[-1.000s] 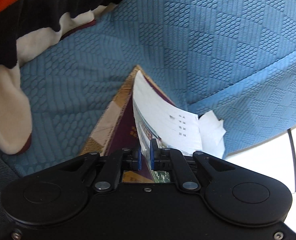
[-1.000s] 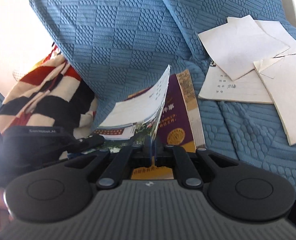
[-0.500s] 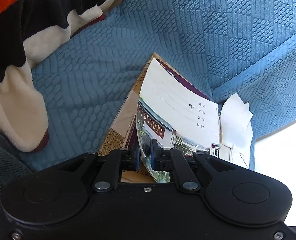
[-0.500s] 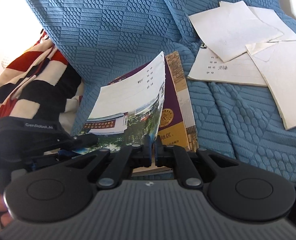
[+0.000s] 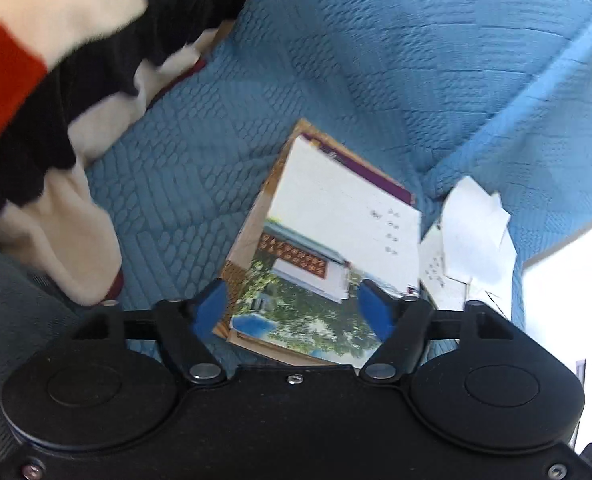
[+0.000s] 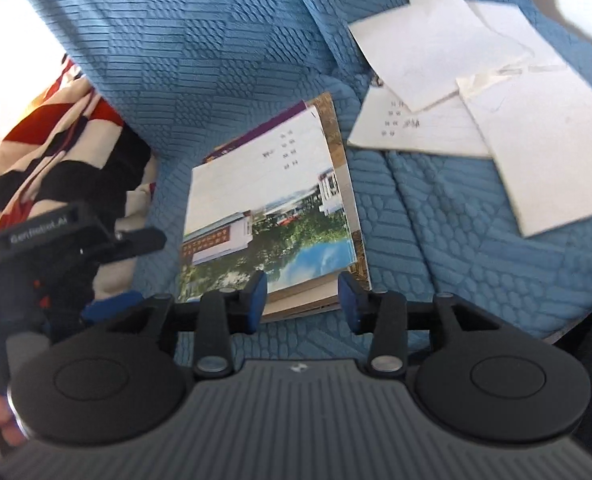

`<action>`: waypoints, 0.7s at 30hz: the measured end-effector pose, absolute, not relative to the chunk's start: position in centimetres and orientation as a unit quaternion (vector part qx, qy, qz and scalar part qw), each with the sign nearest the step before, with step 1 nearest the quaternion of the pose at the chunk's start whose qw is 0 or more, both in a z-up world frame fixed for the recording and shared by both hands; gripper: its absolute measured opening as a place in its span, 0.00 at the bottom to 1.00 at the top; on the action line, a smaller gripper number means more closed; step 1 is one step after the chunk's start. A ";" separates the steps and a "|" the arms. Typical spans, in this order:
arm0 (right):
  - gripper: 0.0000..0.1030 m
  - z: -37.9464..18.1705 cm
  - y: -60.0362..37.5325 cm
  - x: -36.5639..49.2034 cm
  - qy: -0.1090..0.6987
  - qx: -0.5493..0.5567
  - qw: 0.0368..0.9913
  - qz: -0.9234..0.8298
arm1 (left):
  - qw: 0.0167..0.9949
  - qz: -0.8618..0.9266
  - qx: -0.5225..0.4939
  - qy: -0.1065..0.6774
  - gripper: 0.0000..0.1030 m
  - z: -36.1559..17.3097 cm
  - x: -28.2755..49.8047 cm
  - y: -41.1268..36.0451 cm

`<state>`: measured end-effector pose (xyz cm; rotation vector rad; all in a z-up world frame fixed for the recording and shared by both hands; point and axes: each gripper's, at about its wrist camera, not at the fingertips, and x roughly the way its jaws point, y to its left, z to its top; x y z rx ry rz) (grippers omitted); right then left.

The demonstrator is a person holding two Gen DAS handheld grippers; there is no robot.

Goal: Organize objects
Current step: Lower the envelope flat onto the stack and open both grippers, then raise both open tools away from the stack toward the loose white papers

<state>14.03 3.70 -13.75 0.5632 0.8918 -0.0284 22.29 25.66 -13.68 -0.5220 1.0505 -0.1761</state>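
Booklet (image 6: 267, 208) flat, edges free

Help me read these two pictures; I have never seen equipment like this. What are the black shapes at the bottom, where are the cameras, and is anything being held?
No robot arm here: a person carries a two-finger tool in each hand, and each tool has a wide-angle camera that looks forward along its fingers. The black shapes are the tools' own bodies. One picture looks out over the left tool, the other over the right tool, which also shows the left tool beside it. A blue quilted cover lies underneath. On it rests a stack of booklets, the top one with a photo cover, loose white papers to its right, and a striped blanket to its left. Both tools' jaws are opening, and the blue pads do not touch the stack, so nothing is held.
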 end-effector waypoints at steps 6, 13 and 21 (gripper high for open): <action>0.42 -9.2 2.2 12.3 0.391 0.256 0.884 -0.001 | 0.845 -0.122 -0.226 0.470 0.78 -8.8 20.8 25.1; 0.42 -2.9 -0.2 10.9 0.335 0.254 0.907 0.011 | 0.872 -0.173 -0.200 0.412 0.82 -1.3 18.7 24.0; 0.42 2.8 -2.7 8.4 0.291 0.232 0.928 0.009 | 0.879 -0.235 -0.192 0.368 0.97 4.8 16.2 22.6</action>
